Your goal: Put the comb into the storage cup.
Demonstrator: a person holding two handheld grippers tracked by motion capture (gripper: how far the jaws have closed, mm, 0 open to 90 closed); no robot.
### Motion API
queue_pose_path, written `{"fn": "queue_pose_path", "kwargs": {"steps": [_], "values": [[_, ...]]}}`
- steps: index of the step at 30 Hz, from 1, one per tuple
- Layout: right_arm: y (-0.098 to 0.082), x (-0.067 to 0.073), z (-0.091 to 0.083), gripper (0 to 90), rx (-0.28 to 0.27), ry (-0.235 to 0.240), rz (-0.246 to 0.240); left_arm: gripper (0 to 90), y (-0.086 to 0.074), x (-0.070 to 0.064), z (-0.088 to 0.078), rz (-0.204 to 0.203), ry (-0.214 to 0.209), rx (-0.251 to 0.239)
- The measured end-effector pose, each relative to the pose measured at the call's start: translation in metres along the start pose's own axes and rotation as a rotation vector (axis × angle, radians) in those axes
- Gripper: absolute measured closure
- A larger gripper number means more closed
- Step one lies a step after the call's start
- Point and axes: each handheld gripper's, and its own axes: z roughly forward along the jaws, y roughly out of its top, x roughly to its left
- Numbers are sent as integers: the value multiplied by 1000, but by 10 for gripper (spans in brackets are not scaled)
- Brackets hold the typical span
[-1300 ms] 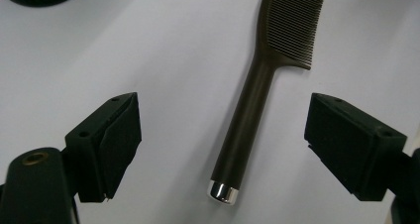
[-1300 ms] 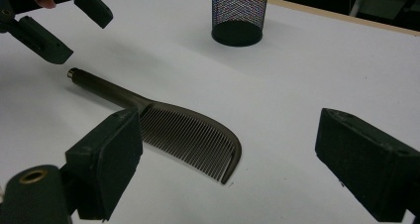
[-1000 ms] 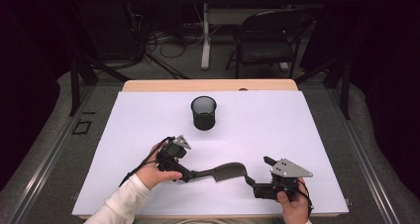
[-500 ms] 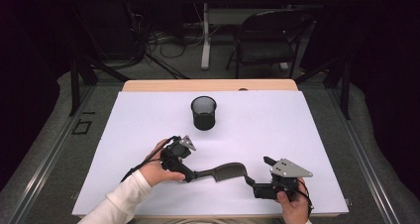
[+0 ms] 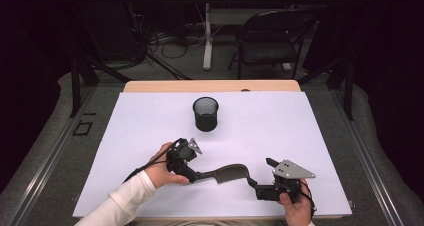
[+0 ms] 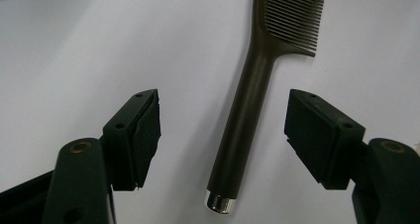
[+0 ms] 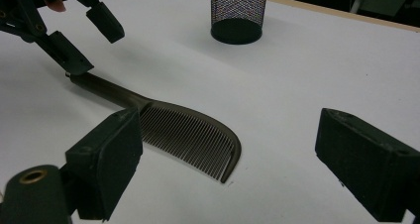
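Note:
A dark brown comb (image 5: 227,173) lies flat on the white table top (image 5: 300,131), with its handle toward my left gripper (image 5: 192,175). In the left gripper view the handle (image 6: 233,149) lies between the two pads of the left gripper (image 6: 225,112), and there is a gap on each side. These jaws have just been closing but touch nothing. My right gripper (image 5: 261,172) stands wide open at the comb's toothed end. In the right gripper view the comb (image 7: 188,135) lies ahead of the right gripper (image 7: 233,135), and the left gripper (image 7: 89,40) hovers over the handle tip.
A black mesh cup (image 5: 205,113) stands upright beyond the comb, near the table's middle; it also shows in the right gripper view (image 7: 237,13). A chair (image 5: 272,41) and cables sit on the floor behind the table. The table's wooden far edge (image 5: 210,86) shows.
My left hand has edged slightly right, settling over the comb's handle. The comb, the cup and the right gripper have stayed put.

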Motion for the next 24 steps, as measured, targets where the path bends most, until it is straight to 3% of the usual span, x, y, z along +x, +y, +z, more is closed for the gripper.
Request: {"fn": "queue_pose_path", "kwargs": {"steps": [12,19,24], "values": [[0,0,0,111,1,2,0,459,9,-6,6,60,17,37],[0,0,0,114,2,3,-2,548,11,-7,10,92,-19,55],[0,0,0,114,3,3,-4,575,12,-9,12,118,-16,78]]}}
